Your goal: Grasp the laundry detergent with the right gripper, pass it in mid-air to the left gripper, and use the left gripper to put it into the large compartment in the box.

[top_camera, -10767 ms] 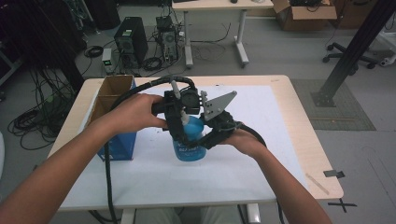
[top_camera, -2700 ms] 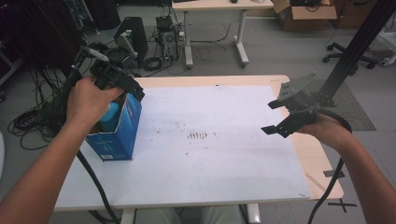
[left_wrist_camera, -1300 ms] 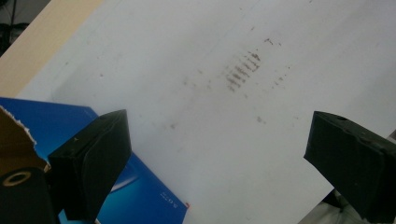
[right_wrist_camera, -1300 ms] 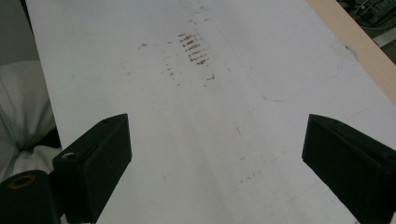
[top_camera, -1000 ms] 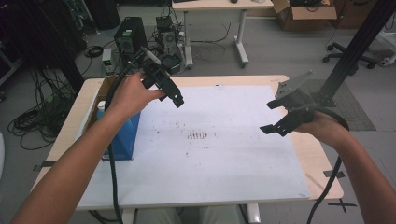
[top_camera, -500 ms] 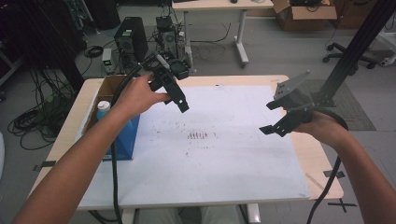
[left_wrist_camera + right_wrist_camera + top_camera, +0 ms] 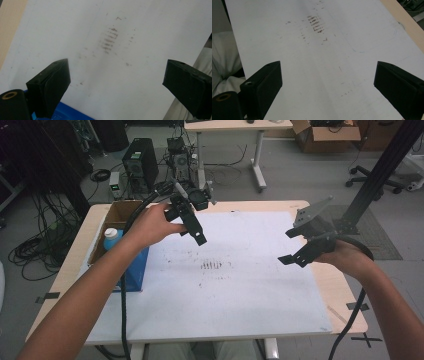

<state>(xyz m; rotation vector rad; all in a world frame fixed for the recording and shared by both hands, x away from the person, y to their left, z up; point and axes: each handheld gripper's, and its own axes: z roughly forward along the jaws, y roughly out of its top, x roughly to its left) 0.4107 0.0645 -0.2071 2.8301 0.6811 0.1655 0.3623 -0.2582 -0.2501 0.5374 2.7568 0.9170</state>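
Observation:
A blue bottle with a white cap point(image 7: 111, 239) stands inside an open cardboard box with blue sides point(image 7: 136, 270) at the table's left edge. My left gripper point(image 7: 192, 227) hangs above the white sheet point(image 7: 240, 290) just right of the box, open and empty. In the left gripper view its jaws point(image 7: 117, 85) stand wide apart over the sheet, with a blue box edge point(image 7: 72, 115) at the bottom. My right gripper point(image 7: 287, 247) hovers over the sheet's right side, also open and empty; its jaws point(image 7: 328, 85) are spread above bare sheet.
A patch of dark smudge marks point(image 7: 212, 266) lies in the middle of the sheet. The wooden table edge point(image 7: 345, 295) shows to the right of the sheet. Behind the table are computer towers point(image 7: 137, 162), cables and another desk.
Earlier both grippers held the blue bottle at mid-table; it now stands in the box. In the last second the left gripper moved right, away from the box. The right gripper barely moved.

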